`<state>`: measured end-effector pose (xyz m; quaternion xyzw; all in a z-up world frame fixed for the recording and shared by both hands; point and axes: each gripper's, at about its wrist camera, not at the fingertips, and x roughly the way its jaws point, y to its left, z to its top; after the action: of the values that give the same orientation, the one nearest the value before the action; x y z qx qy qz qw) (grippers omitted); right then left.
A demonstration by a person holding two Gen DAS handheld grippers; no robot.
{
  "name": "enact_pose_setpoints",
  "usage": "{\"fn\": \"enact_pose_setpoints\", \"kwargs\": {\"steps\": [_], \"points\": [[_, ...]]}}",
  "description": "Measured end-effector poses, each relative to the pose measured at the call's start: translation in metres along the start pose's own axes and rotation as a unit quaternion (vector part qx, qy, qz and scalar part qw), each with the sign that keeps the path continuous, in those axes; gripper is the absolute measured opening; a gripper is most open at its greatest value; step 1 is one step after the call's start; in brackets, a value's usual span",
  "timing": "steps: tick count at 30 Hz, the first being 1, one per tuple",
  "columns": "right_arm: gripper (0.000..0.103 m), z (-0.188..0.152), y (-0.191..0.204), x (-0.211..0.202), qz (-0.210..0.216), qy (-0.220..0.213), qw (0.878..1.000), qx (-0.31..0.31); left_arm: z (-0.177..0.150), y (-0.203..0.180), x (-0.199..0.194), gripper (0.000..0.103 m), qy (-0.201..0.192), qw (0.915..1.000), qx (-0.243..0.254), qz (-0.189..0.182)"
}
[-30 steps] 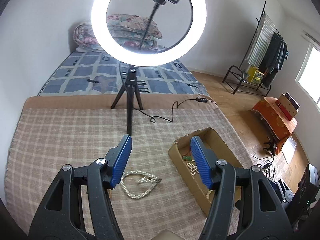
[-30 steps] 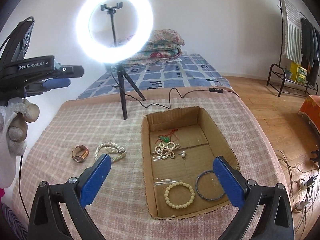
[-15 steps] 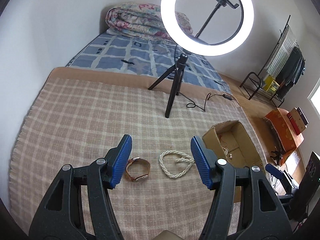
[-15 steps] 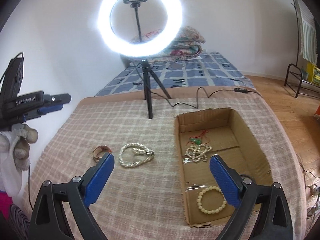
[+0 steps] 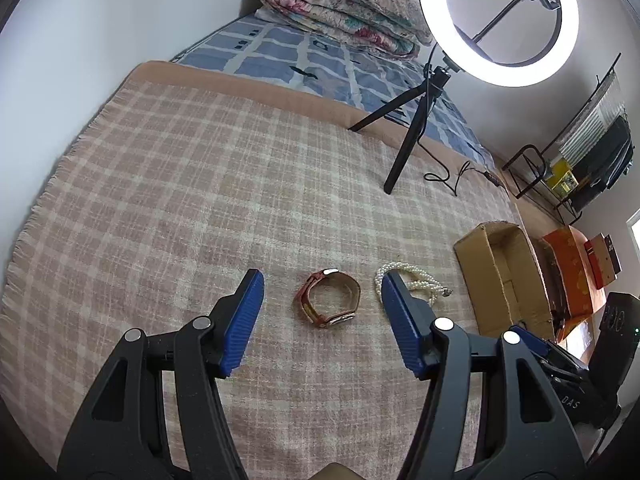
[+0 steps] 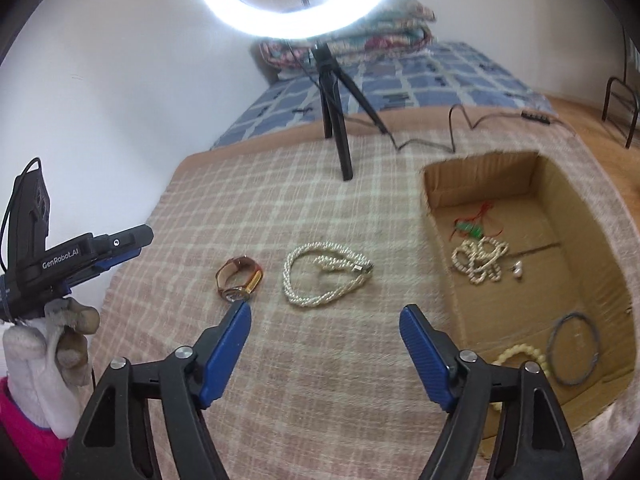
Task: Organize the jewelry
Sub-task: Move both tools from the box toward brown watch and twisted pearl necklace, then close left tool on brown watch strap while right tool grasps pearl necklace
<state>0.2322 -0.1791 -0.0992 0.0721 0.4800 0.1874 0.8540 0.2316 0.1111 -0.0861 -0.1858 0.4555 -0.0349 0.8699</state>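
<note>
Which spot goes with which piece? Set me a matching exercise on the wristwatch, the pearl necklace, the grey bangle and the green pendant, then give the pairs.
Things:
1. brown-strapped wristwatch
2. twisted pearl necklace
3. grey bangle
4. green pendant on red cord

Places:
A. in the cardboard box, toward its far end
B. on the checked blanket, between the watch and the box
C. in the box, toward its near end
D. on the blanket, farthest from the box

Pairs: 1-D, 2-B, 3-C, 4-A

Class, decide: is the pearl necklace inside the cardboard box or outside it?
Outside. The pearl necklace lies on the checked blanket, beside the cardboard box.
</note>
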Motion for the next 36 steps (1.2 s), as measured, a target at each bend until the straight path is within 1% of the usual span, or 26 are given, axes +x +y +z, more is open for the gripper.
{"fn": "enact_pose_setpoints", "kwargs": {"steps": [3, 6, 9, 11, 14, 17, 20, 22, 25, 28, 31, 36], "points": [[0.069, 0.000, -0.007, 0.019, 0.008, 0.026, 0.999, 0.034, 0.000, 0.006, 0.008, 0.063, 0.008, 0.9999, -0.006, -0.001], [0.065, 0.001, -0.015, 0.036, 0.010, 0.041, 0.997, 0.067, -0.001, 0.008, 0.021, 0.063, 0.023, 0.9997, -0.009, -0.004], [0.062, 0.003, -0.016, 0.048, 0.012, 0.051, 0.995, 0.082, -0.004, 0.007, 0.033, 0.063, 0.040, 0.9992, -0.007, -0.006], [0.062, 0.005, -0.014, 0.054, 0.002, 0.053, 0.995, 0.080, -0.007, 0.006, 0.042, 0.063, 0.053, 0.9986, -0.003, -0.005], [0.054, 0.008, -0.013, 0.064, -0.012, 0.060, 0.994, 0.087, -0.012, 0.007, 0.053, 0.063, 0.068, 0.9977, -0.004, -0.001], [0.050, 0.012, -0.017, 0.074, -0.023, 0.065, 0.992, 0.102, -0.014, 0.010, 0.063, 0.063, 0.083, 0.9964, -0.013, -0.002], [0.050, 0.018, -0.018, 0.080, -0.041, 0.063, 0.992, 0.105, -0.015, 0.017, 0.071, 0.062, 0.093, 0.9951, -0.033, -0.002], [0.046, 0.021, -0.020, 0.085, -0.048, 0.064, 0.991, 0.108, -0.015, 0.019, 0.075, 0.060, 0.098, 0.9943, -0.042, -0.003], [0.044, 0.023, -0.021, 0.091, -0.052, 0.066, 0.990, 0.117, -0.016, 0.016, 0.079, 0.060, 0.102, 0.9940, -0.038, -0.002], [0.041, 0.023, -0.017, 0.100, -0.053, 0.077, 0.988, 0.120, -0.018, 0.015, 0.084, 0.060, 0.107, 0.9936, -0.034, 0.000], [0.039, 0.022, -0.010, 0.111, -0.061, 0.091, 0.988, 0.106, -0.018, 0.015, 0.089, 0.060, 0.111, 0.9932, -0.035, 0.004], [0.038, 0.024, 0.000, 0.121, -0.086, 0.088, 0.989, 0.086, -0.017, 0.018, 0.097, 0.060, 0.116, 0.9923, -0.044, 0.002]]}}
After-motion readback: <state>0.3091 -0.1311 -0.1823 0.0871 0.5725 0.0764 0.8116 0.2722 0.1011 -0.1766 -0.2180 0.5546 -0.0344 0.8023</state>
